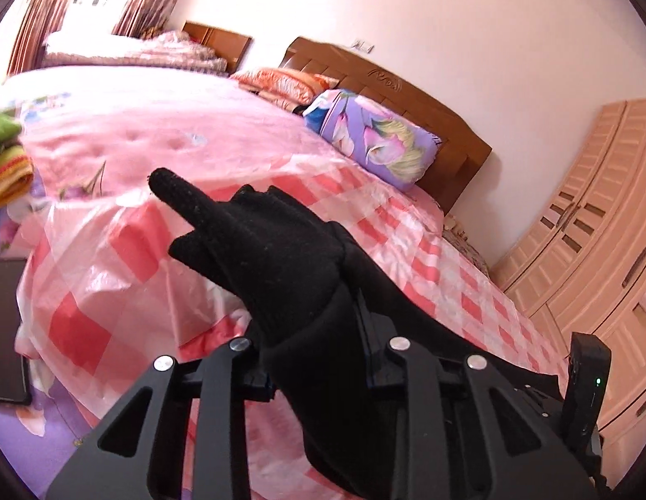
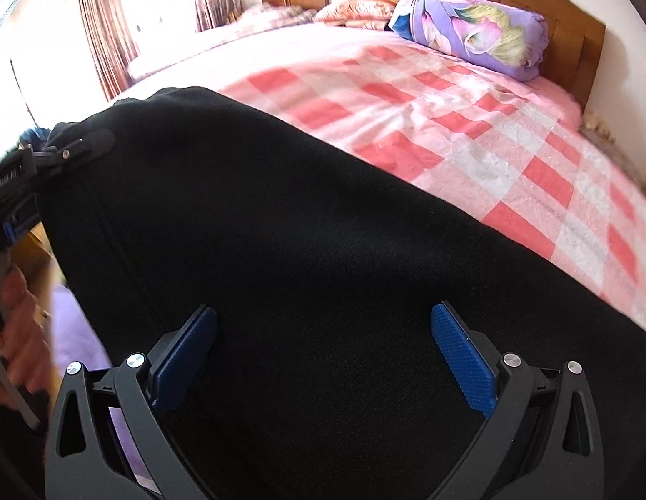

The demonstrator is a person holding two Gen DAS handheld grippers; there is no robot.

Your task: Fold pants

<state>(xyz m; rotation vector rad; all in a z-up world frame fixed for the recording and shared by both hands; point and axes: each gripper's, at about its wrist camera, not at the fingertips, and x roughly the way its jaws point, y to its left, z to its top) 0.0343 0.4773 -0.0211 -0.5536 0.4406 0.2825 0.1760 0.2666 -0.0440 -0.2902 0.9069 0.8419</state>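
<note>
In the left wrist view, the left gripper (image 1: 318,333) at lower centre is clamped on a bunch of the black pants (image 1: 256,241), whose cloth rises from between its closed fingers toward the middle of the frame, above the pink checked bedspread (image 1: 427,250). In the right wrist view, the right gripper (image 2: 323,354) stands wide apart at the bottom, its blue pads (image 2: 464,362) holding nothing, with the pants (image 2: 281,229) filling the centre and lower frame. A purple floral pillow (image 2: 472,29) lies upper right against the wooden headboard (image 2: 572,21).
</note>
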